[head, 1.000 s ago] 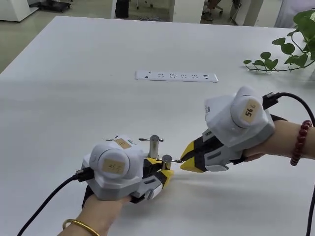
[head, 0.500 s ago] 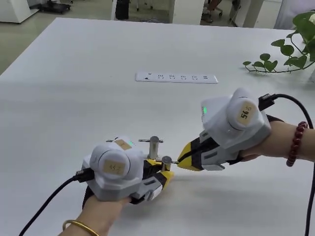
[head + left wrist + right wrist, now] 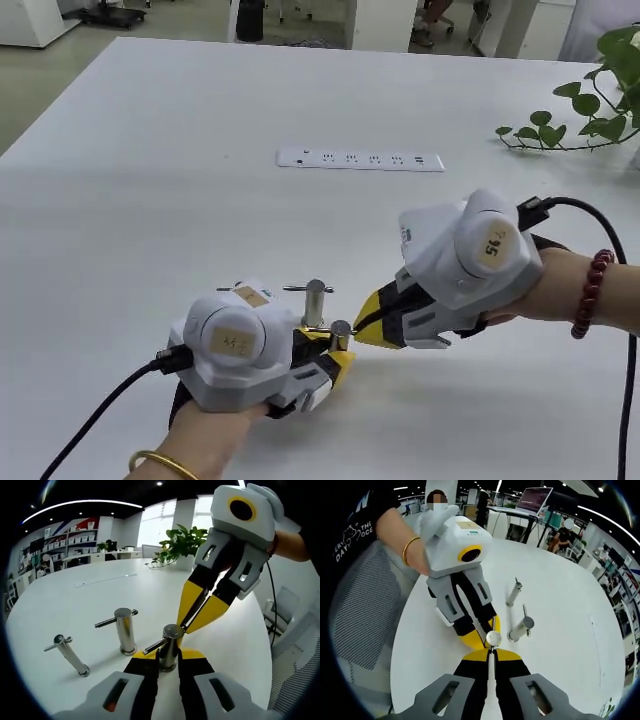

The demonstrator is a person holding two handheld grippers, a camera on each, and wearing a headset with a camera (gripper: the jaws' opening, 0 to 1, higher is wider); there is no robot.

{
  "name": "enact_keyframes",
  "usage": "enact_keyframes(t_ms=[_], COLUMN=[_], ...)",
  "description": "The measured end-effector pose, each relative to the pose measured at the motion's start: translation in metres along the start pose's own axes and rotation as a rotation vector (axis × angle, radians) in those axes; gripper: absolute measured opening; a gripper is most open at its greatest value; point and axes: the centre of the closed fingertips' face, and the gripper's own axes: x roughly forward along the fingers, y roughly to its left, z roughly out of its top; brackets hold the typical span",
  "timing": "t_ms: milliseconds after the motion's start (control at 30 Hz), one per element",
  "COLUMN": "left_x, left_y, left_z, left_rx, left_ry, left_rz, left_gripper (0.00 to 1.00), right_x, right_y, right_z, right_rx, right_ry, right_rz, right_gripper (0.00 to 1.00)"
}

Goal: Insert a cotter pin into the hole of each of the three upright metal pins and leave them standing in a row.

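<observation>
Cotter point(image 3: 154, 645): sits through the hole of the near pin point(image 3: 170, 647), one end poking out on the side away from the right gripper point(image 3: 184, 627).
Near pin: upright on the tabletop point(image 3: 150, 180), at the near end of the row.
Left gripper point(image 3: 170, 656): jaws closed on the near pin's lower shank, steadying it.
Right gripper: jaws pinched almost shut on the cotter's other end, tips just beside the pin head.
Change: the right gripper has moved in toward the pin over the last second; the left gripper and pins have stayed put.
Meaning: probably the last cotter being pushed through, nearly home.
Mid pin point(image 3: 125, 630): upright, cotter in.
Far pin point(image 3: 70, 652): cotter in; looks tilted, though the fisheye may cause that.
Remaining: release, then check the row.
</observation>
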Motion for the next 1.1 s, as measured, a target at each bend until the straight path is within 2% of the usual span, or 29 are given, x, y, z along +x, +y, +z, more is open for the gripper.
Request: enact_keyframes(t_ms=[267, 433, 667, 933, 1100], left_x=[0.000, -0.002, -0.008, -0.023, -0.033], left_y=[0.001, 0.001, 0.002, 0.003, 0.005], left_z=[-0.001, -0.007, -0.009, -0.007, -0.005], left_rx=[-0.015, -0.018, -0.006, 0.000, -0.005], left_ry=[0.001, 0.030, 0.050, 0.044, 0.029], left_rz=[-0.001, 0.000, 0.000, -0.007, -0.018], left_gripper=[0.12, 0.12, 0.21, 0.30, 0.37], right_x=[0.000, 0.001, -0.001, -0.003, 0.000], right_y=[0.000, -0.001, -0.003, -0.008, -0.007], right_z=[-0.001, -0.002, -0.001, 0.006, 0.010], right_rx=[-0.007, 0.004, 0.075, 0.178, 0.215], right_ry=[0.007, 0.008, -0.023, -0.074, -0.083], right_rz=[-0.003, -0.011, -0.027, -0.041, -0.029], right_gripper=[0.00, 0.00, 0.06, 0.12, 0.14])
